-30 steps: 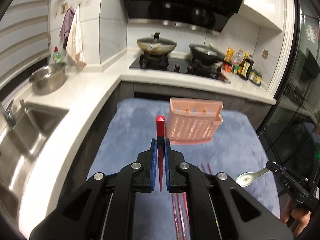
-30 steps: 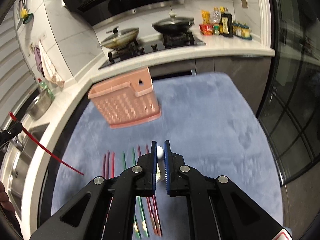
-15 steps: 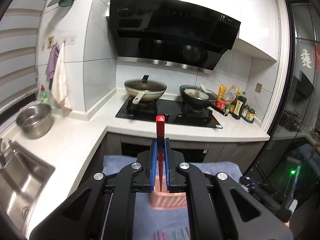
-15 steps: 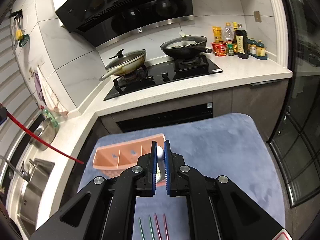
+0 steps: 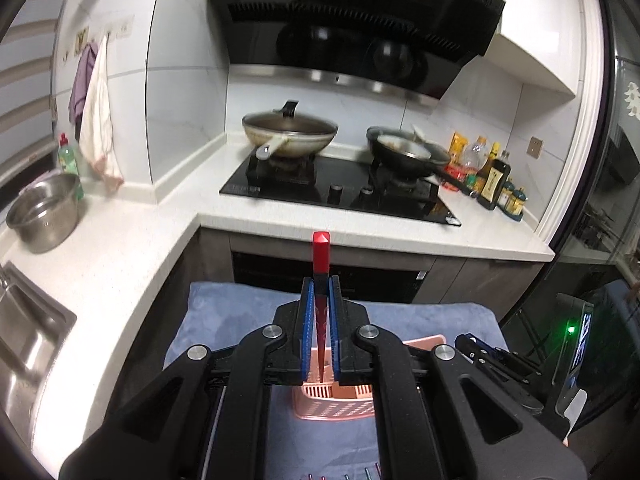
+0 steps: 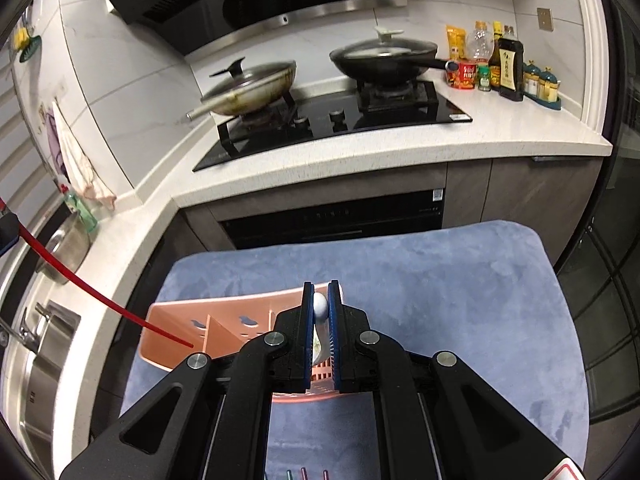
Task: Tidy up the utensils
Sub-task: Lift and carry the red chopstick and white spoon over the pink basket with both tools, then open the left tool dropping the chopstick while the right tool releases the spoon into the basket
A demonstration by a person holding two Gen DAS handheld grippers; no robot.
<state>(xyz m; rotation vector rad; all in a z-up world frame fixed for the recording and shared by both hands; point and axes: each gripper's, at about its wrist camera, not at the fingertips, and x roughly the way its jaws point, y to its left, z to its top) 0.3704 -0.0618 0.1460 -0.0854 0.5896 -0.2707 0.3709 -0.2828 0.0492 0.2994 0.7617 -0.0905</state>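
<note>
- Left wrist view: the left gripper [image 5: 320,304] is clamped on a red chopstick [image 5: 321,256] standing upright above the pink basket [image 5: 332,404] on the blue mat [image 5: 224,312]
- Right wrist view: the right gripper [image 6: 321,312] pinches a white spoon [image 6: 319,304] over the basket [image 6: 180,320]; the oven front's writing [image 6: 332,213] is too small to read

The left black tongs [image 5: 320,292] have blue ribbed pads and clamp a red chopstick [image 5: 321,258] whose lower part carries a darker pattern. The right black tongs [image 6: 321,298] with blue pads grip a white spoon [image 6: 319,304]. Beneath both sits a salmon-pink plastic basket [image 6: 236,320] with slotted grid walls, on a blue-grey plush cloth [image 6: 460,280]. Beyond lies a speckled white tabletop [image 6: 400,140].
</note>
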